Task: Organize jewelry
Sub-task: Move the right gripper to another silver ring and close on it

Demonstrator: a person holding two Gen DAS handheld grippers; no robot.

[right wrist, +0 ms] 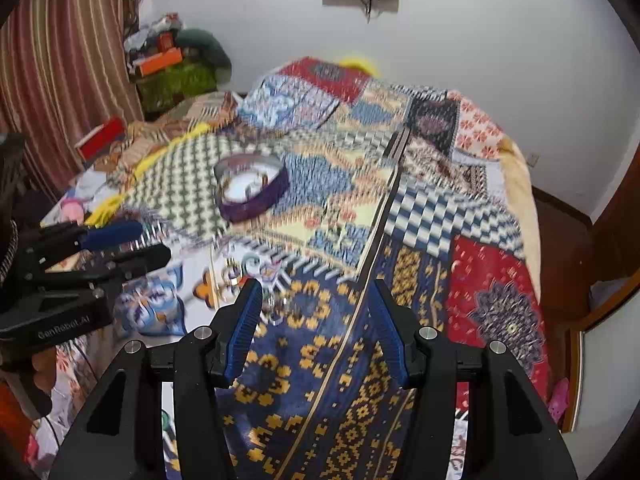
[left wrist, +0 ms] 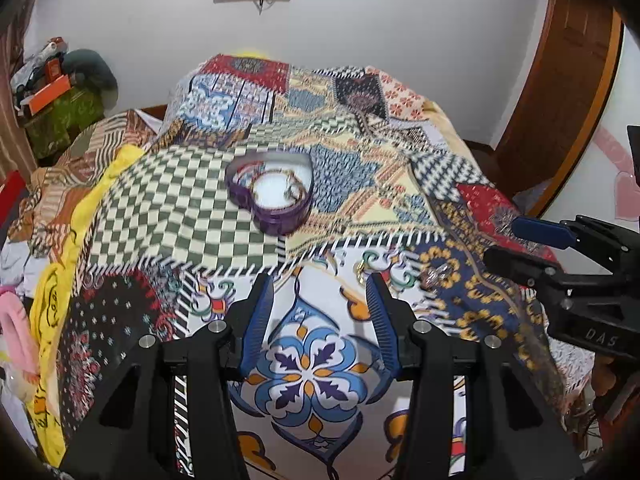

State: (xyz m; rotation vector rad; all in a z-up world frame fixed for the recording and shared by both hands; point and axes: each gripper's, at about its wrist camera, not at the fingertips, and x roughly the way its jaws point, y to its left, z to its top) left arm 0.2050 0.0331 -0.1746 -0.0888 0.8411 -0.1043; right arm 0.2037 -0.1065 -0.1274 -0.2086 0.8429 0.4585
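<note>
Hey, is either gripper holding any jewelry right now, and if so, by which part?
Nothing is held. The left gripper and the right gripper both have nothing between their fingers, only the patterned bedspread beyond them.

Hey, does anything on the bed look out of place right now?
Yes. Two small jewelry pieces lie loose on the patterned bedspread, outside the purple heart-shaped box: a gold piece and a clear sparkly piece. Blur hides what they are.

left gripper (left wrist: pixel 320 280) agape, empty | right gripper (right wrist: pixel 318 288) agape, empty
</note>
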